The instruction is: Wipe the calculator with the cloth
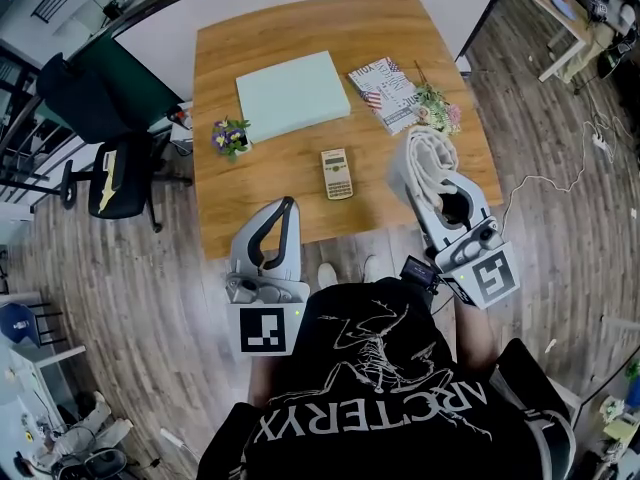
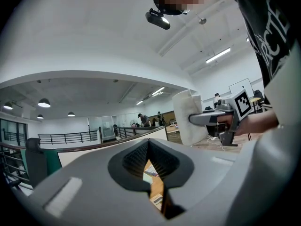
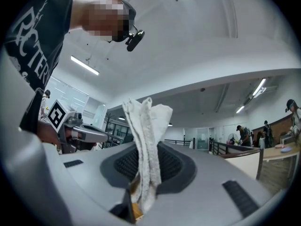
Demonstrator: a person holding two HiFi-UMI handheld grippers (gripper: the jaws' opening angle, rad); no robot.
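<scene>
A beige calculator [image 1: 336, 173] lies flat on the wooden table [image 1: 240, 208], near its front edge. My right gripper [image 1: 422, 171] hovers to the right of it, above the table's front right corner, shut on a white cloth [image 1: 430, 150]. In the right gripper view the cloth [image 3: 146, 126] stands up folded between the jaws of the right gripper [image 3: 142, 160]. My left gripper [image 1: 287, 205] is held over the table's front edge, left of the calculator and apart from it. Its jaws are closed with nothing in them [image 2: 149, 146]. Neither gripper touches the calculator.
A pale green flat box [image 1: 292, 93] lies at the back of the table, with a magazine [image 1: 385, 90] and a dried flower bunch [image 1: 435, 108] to its right. A small flower pot [image 1: 230, 136] stands at the left. A black office chair [image 1: 115, 173] is on the floor at the left.
</scene>
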